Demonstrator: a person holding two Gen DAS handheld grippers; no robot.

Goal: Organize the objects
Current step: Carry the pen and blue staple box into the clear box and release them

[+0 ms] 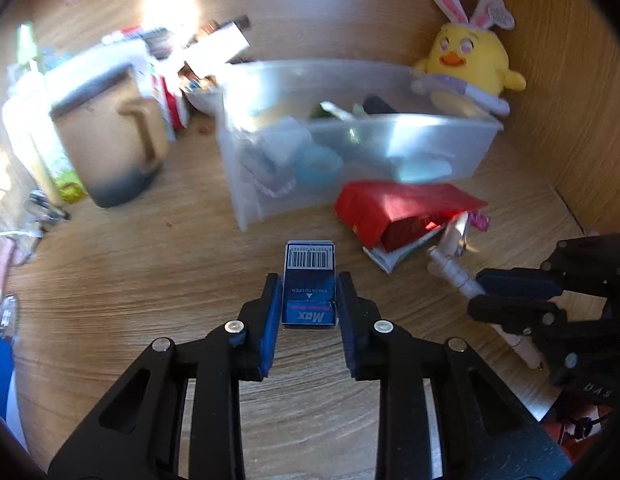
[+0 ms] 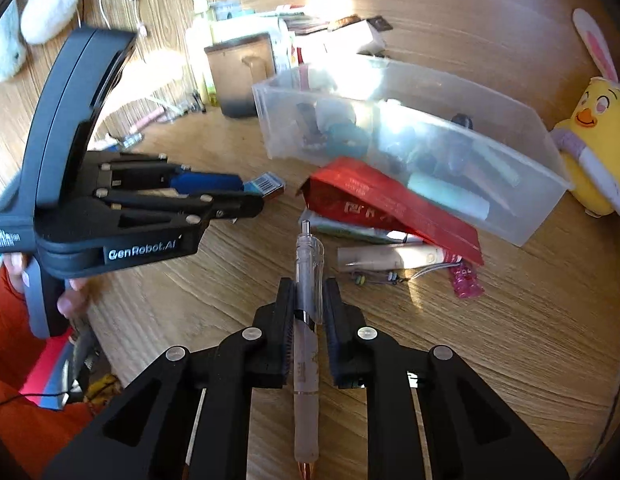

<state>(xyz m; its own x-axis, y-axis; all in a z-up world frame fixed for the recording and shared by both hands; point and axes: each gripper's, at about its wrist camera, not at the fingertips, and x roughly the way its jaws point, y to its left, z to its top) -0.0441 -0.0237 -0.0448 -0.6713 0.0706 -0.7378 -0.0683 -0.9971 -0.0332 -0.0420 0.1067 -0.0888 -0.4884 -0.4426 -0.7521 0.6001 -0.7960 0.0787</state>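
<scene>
My left gripper (image 1: 308,285) is shut on a small blue box (image 1: 310,258) with a barcode label, and the box sticks out forward beyond the blue pads. From the right wrist view the left gripper (image 2: 252,193) is side-on at the left, with the blue box (image 2: 268,186) at its tips just over the wooden table. My right gripper (image 2: 308,285) is shut on a clear and pale pink pen (image 2: 308,254) lying lengthwise between the fingers, clicker end forward. In the left wrist view the right gripper (image 1: 513,294) and the pen (image 1: 453,272) are at the right.
A clear plastic bin (image 1: 429,136) holding several small items stands ahead, with a red packet (image 1: 397,204) and a cream tube (image 2: 389,258) in front of it. A yellow chick plush (image 1: 469,60) sits at the back right. At the left stand a beige mug (image 1: 110,140) and assorted clutter.
</scene>
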